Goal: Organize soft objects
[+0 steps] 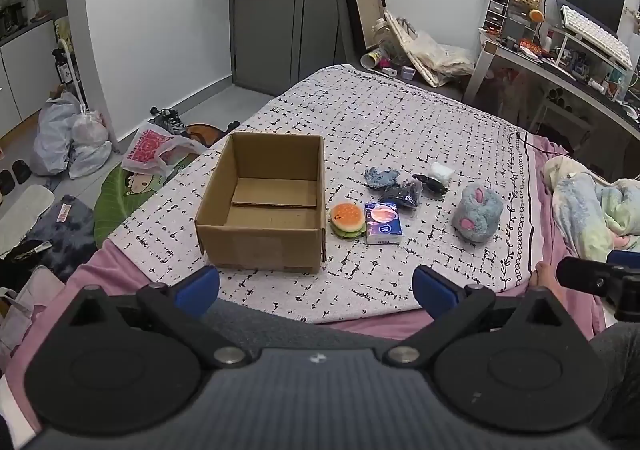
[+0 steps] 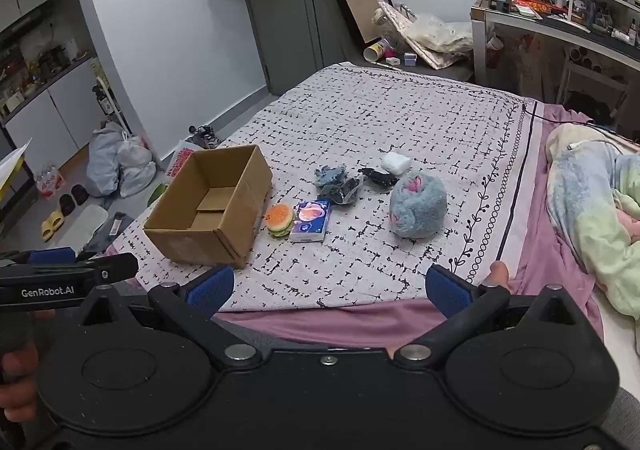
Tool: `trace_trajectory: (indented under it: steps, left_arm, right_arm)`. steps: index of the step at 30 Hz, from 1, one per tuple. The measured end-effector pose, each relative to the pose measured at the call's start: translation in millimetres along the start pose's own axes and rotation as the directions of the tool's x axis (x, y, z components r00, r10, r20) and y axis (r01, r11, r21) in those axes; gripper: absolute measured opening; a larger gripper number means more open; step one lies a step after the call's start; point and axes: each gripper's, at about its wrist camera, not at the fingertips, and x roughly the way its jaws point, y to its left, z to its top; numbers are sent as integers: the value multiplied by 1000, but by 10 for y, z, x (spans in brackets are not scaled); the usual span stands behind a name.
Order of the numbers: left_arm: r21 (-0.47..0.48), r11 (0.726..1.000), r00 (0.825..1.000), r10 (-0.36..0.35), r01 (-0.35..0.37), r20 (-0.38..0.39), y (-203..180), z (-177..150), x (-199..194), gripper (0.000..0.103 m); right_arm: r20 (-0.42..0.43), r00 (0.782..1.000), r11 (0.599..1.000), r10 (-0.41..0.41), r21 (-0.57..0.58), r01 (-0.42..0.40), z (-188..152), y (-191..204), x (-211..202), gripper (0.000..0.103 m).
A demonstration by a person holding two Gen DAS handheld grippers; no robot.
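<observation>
Open cardboard box [image 1: 260, 206] upright; burger toy [image 1: 347, 220], tissue pack [image 1: 383, 222], fluffy blue plush [image 1: 477, 213], perhaps dark socks [image 1: 404, 192] beside it

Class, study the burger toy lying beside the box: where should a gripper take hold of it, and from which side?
Grip the burger toy across its round bun edges, coming from above. The box stands close on one side and the tissue pack touches the other, so probably place the fingers front and back.

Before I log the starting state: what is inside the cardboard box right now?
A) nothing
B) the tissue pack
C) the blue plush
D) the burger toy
A: the cardboard box shows only its bare bottom flaps, while the burger toy, tissue pack and blue plush all lie on the bedspread to its right.
</observation>
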Motion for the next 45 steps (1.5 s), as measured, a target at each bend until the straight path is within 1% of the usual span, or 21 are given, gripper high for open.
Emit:
trace_trajectory:
  steps: [20, 45]
  left_arm:
    - [1, 1000, 1000, -11, 11, 0, -49, -17, -22, 102]
    - [-11, 1000, 1000, -11, 11, 5, -21, 1, -42, 102]
  right_arm:
    - [20, 1000, 1000, -1, -9, 1, 19, -28, -38, 103]
    - [18, 1000, 1000, -1, -20, 1, 51, 16, -46, 103]
